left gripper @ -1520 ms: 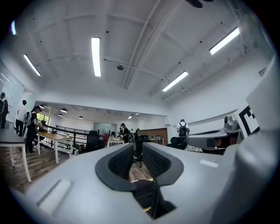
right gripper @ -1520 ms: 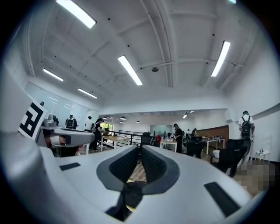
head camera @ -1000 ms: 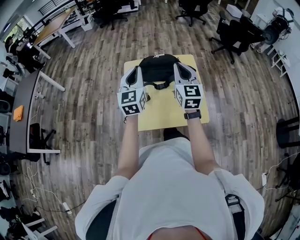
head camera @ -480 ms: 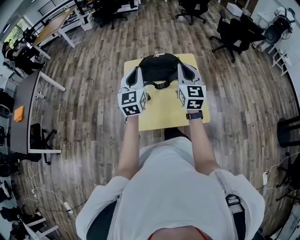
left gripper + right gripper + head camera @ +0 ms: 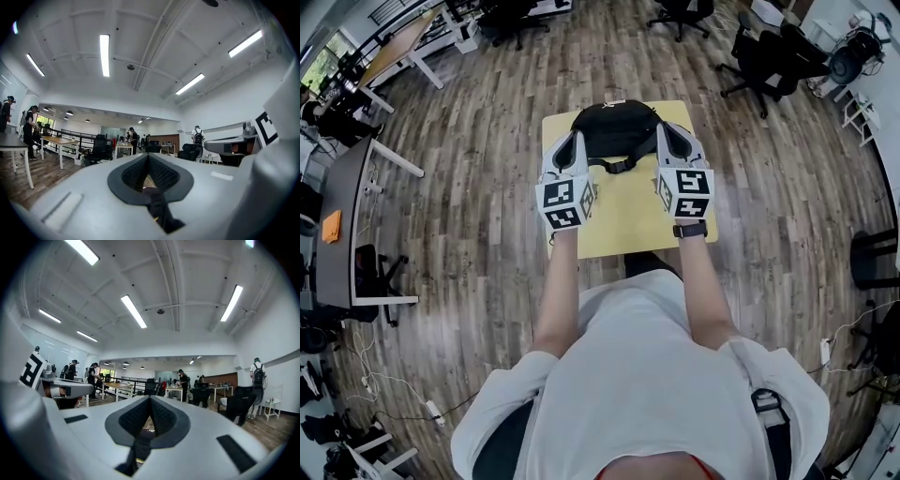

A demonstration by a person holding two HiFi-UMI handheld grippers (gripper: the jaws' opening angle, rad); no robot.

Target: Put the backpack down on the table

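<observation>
A black backpack rests at the far end of a small yellow table in the head view. My left gripper is at its left side and my right gripper at its right side, both pointing level. In the left gripper view the jaws are shut on a black backpack strap that runs out between them. The right gripper view shows the same: jaws shut on a black strap. A buckled strap hangs across the backpack's near face.
Wooden floor surrounds the table. Black office chairs stand at the far right, and desks line the left side. Several people stand among distant tables. The person's own body fills the lower head view.
My right gripper has shifted slightly to the right beside the backpack. The left gripper has stayed where it was, and both still grip the straps.
</observation>
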